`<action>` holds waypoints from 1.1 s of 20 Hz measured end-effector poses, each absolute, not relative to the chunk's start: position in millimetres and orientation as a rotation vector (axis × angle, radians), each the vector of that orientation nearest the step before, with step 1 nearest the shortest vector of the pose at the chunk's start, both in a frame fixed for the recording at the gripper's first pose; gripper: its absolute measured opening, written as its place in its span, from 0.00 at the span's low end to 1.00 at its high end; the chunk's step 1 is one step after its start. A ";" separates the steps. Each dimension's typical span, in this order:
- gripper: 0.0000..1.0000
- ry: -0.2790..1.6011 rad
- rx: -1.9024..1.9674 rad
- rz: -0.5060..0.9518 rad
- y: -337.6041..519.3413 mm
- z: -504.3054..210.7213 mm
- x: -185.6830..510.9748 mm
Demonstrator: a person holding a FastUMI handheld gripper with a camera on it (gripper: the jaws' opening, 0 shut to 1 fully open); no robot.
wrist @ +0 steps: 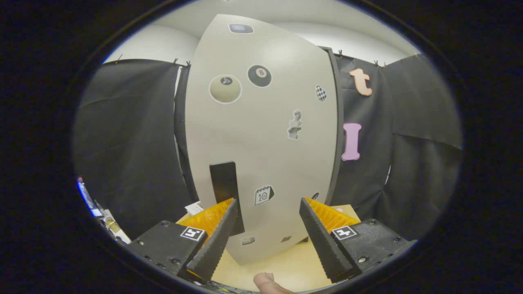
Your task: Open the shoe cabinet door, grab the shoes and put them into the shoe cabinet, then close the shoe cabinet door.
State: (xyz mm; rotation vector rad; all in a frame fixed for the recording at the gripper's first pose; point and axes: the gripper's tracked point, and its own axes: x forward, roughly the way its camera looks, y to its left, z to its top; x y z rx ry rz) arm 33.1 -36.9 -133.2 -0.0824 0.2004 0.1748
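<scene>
In the gripper view, your gripper [267, 204] is spread wide and holds nothing; its two ridged, wedge-shaped fingers [216, 239] frame the lower part of the shoe cabinet door [261, 134] just ahead of them. The tip of the left finger overlaps the bottom of the dark, flat, upright handle [224, 188] on the door, but you cannot tell whether it touches it. The door is a smooth, pale, matte panel dotted with small stickers [259, 76], among them two ball shapes and a little calendar. It looks shut against the dark cabinet frame [336, 122], whose edges show as thin strips on either side; the inside is hidden. The cabinet stands on a light wooden surface [290, 265]. A fingertip [267, 282] shows near the base of the fingers, mostly cut off. At the near left, some small cluttered items [102, 216] are too blurred to identify.
</scene>
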 end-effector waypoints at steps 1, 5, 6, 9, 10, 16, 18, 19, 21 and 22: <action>0.98 0.196 -0.088 0.169 -27.9 -132.2 37.0; 0.98 0.175 -0.097 0.145 1.0 -125.5 41.6; 0.98 0.168 -0.090 0.140 6.4 -121.4 41.5; 0.98 0.144 -0.073 0.126 16.0 -109.7 32.6; 0.98 0.133 -0.070 0.114 15.8 -104.9 28.6; 0.98 0.134 -0.065 0.097 21.9 -100.0 13.6; 0.98 0.124 -0.075 0.103 23.5 -93.9 8.6; 0.98 0.112 -0.075 0.102 22.5 -89.2 5.3; 0.98 0.093 -0.078 0.102 20.4 -81.7 -3.5; 0.98 0.092 -0.079 0.113 21.4 -80.9 -7.6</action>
